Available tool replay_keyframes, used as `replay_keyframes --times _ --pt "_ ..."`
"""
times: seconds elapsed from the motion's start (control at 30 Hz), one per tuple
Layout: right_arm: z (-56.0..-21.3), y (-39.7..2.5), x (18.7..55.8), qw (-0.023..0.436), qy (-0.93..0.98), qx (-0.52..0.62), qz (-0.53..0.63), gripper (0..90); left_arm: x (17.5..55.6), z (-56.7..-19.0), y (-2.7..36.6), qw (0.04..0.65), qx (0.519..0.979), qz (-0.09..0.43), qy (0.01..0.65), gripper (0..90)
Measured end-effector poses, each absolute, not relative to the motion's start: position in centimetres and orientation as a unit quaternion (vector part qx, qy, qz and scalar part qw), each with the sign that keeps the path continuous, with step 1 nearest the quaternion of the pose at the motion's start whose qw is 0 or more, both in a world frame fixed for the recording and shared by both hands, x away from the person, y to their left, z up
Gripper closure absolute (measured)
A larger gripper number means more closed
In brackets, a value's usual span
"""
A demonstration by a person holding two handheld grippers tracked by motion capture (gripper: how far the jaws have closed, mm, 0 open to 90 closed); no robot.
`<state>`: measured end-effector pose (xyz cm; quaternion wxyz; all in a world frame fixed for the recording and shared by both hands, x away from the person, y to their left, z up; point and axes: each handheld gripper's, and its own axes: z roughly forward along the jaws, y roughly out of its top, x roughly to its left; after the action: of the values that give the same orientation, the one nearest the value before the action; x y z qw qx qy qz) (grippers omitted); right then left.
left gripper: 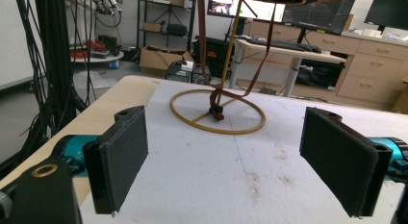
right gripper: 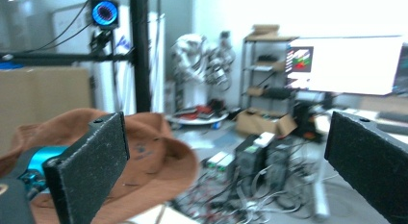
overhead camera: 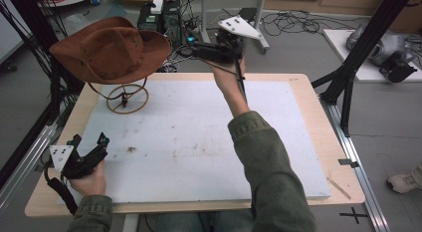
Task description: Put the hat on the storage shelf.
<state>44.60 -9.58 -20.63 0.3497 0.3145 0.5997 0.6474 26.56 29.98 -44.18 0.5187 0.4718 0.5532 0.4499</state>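
Your left gripper [left gripper: 223, 161] sits low at the near left corner of the table, jaws spread wide with nothing between the pads [left gripper: 122, 154]. Straight ahead of it, across bare and slightly stained white board [overhead camera: 199, 142], stands the wire hat stand [left gripper: 217, 111], its ring base flat on the board and thin brown straps hanging down to its centre.

Your right gripper [right gripper: 226, 161] is held high beyond the table's far edge, jaws also wide and empty. Just to its left is the brown hat [overhead camera: 112, 48], perched on the stand at the far left corner; its brim [right gripper: 163, 152] shows behind the left pad, not touching it. Beyond lie computer boxes [right gripper: 250, 159] and tangled cables [overhead camera: 293, 20] on the floor.
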Motion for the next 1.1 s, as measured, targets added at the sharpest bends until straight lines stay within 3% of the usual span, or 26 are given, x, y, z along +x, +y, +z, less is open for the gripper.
replay_keyframes --times 0.33,0.57,1.1 --pt "-22.8 -17.8 39.2 0.415 0.573 0.350 0.614 1.3 26.5 -44.1 30.3 0.519 0.463 0.451 0.559 17.3" --pt "-25.3 -20.8 36.2 0.449 0.550 0.371 0.599 1.7 26.6 -44.1 30.5 0.518 0.461 0.451 0.562 17.3" --pt "-32.2 -25.7 32.7 0.458 0.516 0.440 0.575 1.8 26.5 -44.1 30.7 0.516 0.456 0.453 0.566 17.3"
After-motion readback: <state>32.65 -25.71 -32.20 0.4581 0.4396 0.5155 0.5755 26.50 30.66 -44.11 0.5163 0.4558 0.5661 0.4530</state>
